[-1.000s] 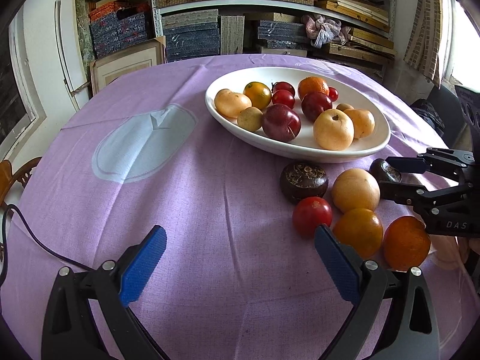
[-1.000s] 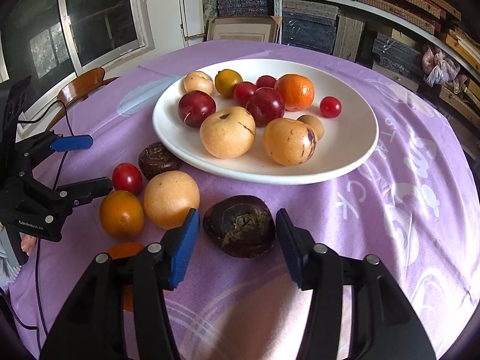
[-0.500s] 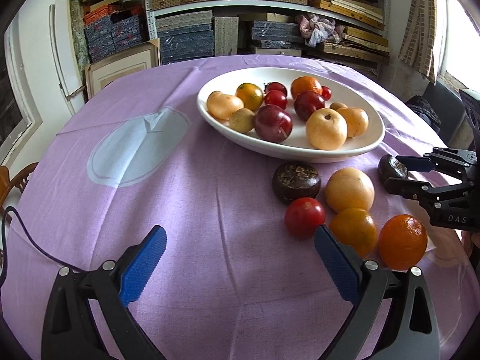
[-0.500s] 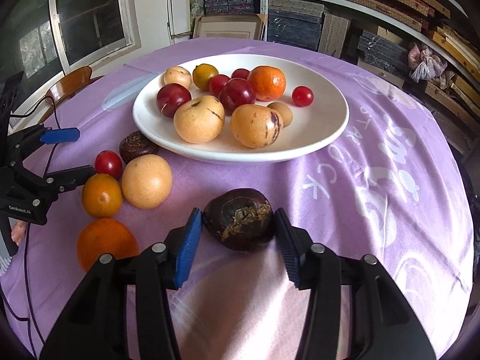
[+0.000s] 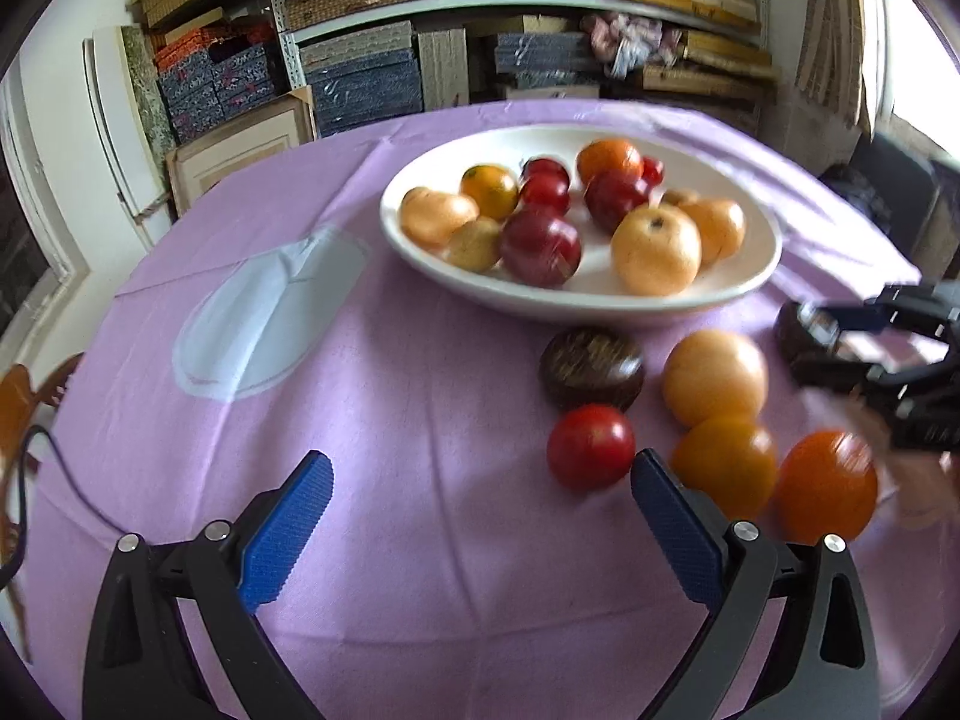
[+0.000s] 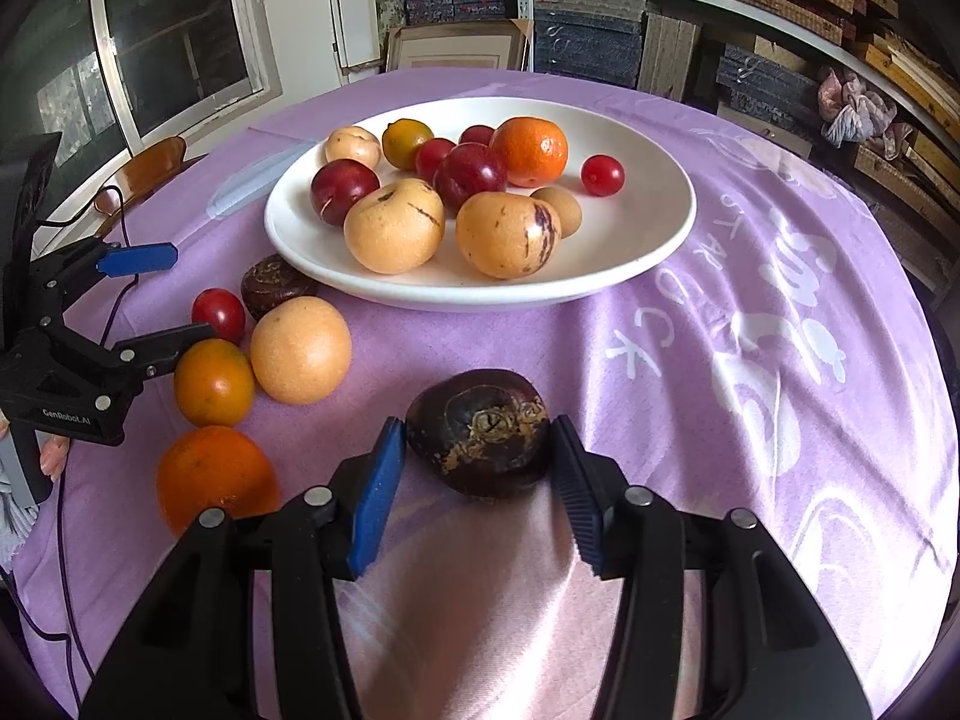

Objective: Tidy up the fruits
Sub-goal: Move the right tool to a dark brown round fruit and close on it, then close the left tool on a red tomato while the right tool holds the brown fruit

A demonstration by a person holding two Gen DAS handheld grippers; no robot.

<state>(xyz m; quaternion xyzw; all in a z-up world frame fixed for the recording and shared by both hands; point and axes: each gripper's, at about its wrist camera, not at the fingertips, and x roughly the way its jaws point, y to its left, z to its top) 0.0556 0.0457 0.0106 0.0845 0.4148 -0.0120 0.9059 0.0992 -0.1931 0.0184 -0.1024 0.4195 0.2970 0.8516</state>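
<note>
Seen from the left wrist, the left tool (image 5: 480, 468) gapes wide and empty over the purple-clothed surface (image 5: 390, 420), much as it did a second ago. At the right edge, through motion blur, the right tool (image 5: 810, 345) is clamped on a dark brown fruit (image 5: 792, 330). Twelve fruits can be counted on the white plate (image 5: 600, 303) from here. From the right wrist, the dark brown fruit that lay on the cloth between the pads a second ago now sits pinched between both of them. It appears to be raised just clear of the surface, and the plate looks farther off. By that reading, one more piece is on its way to the plate. This view shows eleven fruits on the plate, with one probably hidden. Five still lie loose beside it: a second dark fruit (image 6: 273, 288), a red tomato (image 6: 219, 315), a pale round fruit (image 6: 300, 351) and two oranges (image 6: 213, 381).
</note>
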